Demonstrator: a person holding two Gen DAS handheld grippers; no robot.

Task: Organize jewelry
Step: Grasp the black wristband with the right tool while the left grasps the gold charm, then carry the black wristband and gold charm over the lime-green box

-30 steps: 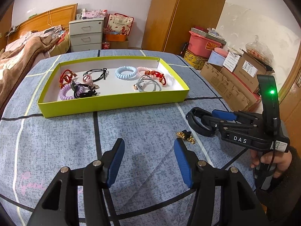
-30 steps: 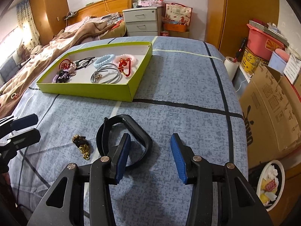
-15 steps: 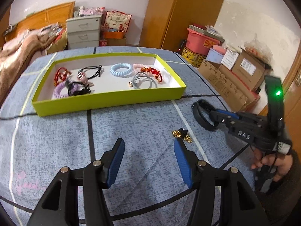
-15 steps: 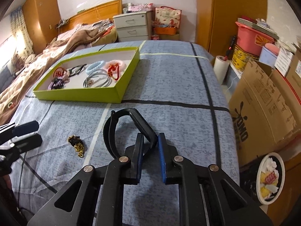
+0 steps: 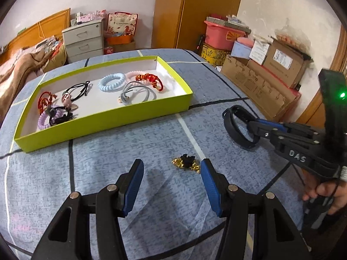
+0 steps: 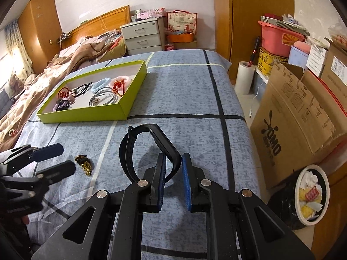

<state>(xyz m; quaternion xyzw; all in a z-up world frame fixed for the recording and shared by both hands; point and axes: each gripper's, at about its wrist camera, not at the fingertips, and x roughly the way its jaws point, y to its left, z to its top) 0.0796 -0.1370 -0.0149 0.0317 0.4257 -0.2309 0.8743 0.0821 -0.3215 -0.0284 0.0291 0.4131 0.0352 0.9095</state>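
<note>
Now that its jaws have closed from wide apart, the right gripper (image 6: 173, 169) pinches a black wristband (image 6: 143, 149), which was lying on the blue bedspread (image 6: 195, 99) a second ago and now looks raised a little off it. In the left wrist view the band (image 5: 238, 127) hangs from the blue fingertips (image 5: 263, 122). That likely means the pickup is done and the carry to the green tray (image 5: 104, 121), which already holds hair ties and bracelets, comes next.

The left gripper (image 5: 171, 184) has drifted toward a small gold-and-black chain (image 5: 186, 163), its jaws spread and empty; the chain lies just ahead of its right finger on the bedspread, not between the pads.

The chain is too small and tangled to tell what kind of piece it is. The person shows only as a hand (image 5: 327, 195) at the frame edge.
</note>
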